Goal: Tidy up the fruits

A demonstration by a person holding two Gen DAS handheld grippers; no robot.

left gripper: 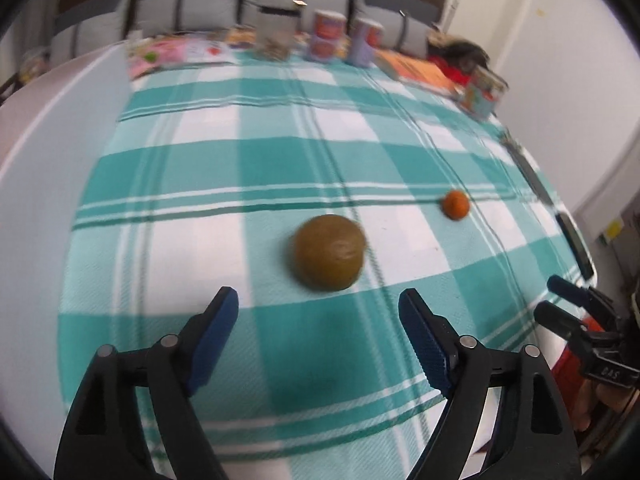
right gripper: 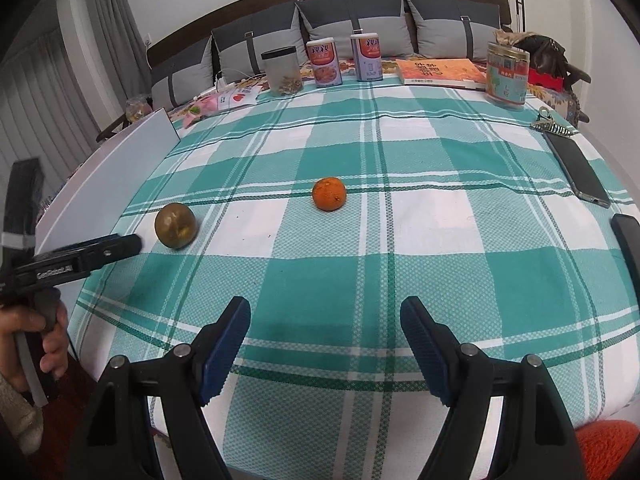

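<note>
A round brown-green fruit [left gripper: 329, 257] lies on the teal checked tablecloth [left gripper: 240, 168], just ahead of my open left gripper [left gripper: 319, 304]. It also shows in the right wrist view [right gripper: 175, 225], with the left gripper [right gripper: 120, 246] right beside it. A small orange fruit [left gripper: 455, 204] lies further right; in the right wrist view [right gripper: 329, 194] it sits well ahead of my open, empty right gripper [right gripper: 325, 316]. The right gripper [left gripper: 560, 300] shows at the left view's right edge.
A white board [right gripper: 112, 176] lies at the table's left. A jar [right gripper: 282, 70], two cans [right gripper: 325, 62], a book [right gripper: 440, 72] and a tub [right gripper: 507, 74] stand along the far edge. A phone [right gripper: 576, 170] and hair clip [right gripper: 554, 124] lie at the right.
</note>
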